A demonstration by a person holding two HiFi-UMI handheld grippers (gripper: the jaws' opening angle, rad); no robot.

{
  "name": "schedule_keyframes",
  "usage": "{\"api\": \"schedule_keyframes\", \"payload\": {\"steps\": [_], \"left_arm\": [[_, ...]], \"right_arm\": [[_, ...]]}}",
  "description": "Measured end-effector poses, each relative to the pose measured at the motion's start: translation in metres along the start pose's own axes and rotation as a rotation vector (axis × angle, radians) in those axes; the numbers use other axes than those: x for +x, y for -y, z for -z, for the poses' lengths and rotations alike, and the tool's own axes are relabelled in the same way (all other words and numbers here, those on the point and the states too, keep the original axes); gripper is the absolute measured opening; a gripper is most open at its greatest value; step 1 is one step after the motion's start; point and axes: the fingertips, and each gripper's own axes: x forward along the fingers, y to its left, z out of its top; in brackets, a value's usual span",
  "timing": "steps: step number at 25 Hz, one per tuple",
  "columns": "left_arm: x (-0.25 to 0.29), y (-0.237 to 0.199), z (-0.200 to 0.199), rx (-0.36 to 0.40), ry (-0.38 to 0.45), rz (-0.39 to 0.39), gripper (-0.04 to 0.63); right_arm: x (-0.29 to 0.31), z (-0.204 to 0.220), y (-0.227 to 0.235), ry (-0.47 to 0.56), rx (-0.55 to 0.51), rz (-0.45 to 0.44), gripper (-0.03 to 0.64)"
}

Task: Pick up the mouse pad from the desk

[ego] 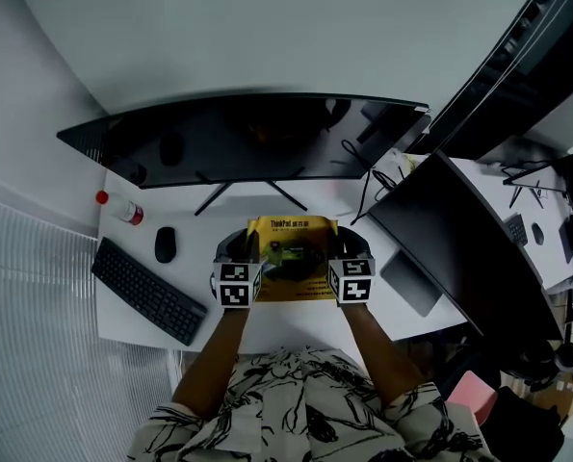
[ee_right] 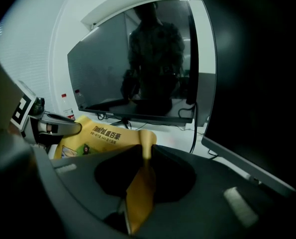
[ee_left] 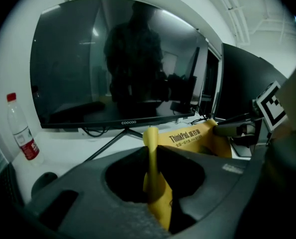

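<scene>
A yellow mouse pad [ego: 288,243] with dark print hangs between my two grippers, lifted off the white desk [ego: 276,327] in front of the big monitor. My left gripper [ego: 248,258] is shut on the pad's left edge; the left gripper view shows the pad [ee_left: 156,183] pinched between the jaws. My right gripper [ego: 338,256] is shut on the right edge, where the pad [ee_right: 142,188] folds up between the jaws. Its printed face [ee_right: 90,136] sags between the two grippers.
A wide dark monitor [ego: 257,138] on thin legs stands right behind the pad. A black mouse [ego: 165,244], a black keyboard [ego: 148,291] and a red-capped bottle [ego: 120,208] lie to the left. A second screen [ego: 459,248] and cables [ego: 368,195] are at the right.
</scene>
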Motion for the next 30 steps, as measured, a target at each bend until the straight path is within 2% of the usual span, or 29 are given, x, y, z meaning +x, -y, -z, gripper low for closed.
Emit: {"api": "schedule_keyframes", "payload": {"steps": [11,15,30], "left_arm": [[-0.020,-0.002,-0.042,0.021,0.110,-0.011,0.064],[-0.029,-0.001,-0.058,0.004,0.148,-0.005,0.066],[-0.071,0.003,-0.122,0.067,0.299,-0.016,0.064]], "right_arm": [[-0.021,-0.037,-0.002,0.106,-0.011,0.020,0.081],[-0.029,-0.052,-0.002,0.152,-0.013,0.030,0.078],[-0.072,-0.119,-0.008,0.318,-0.040,0.019,0.075]]}}
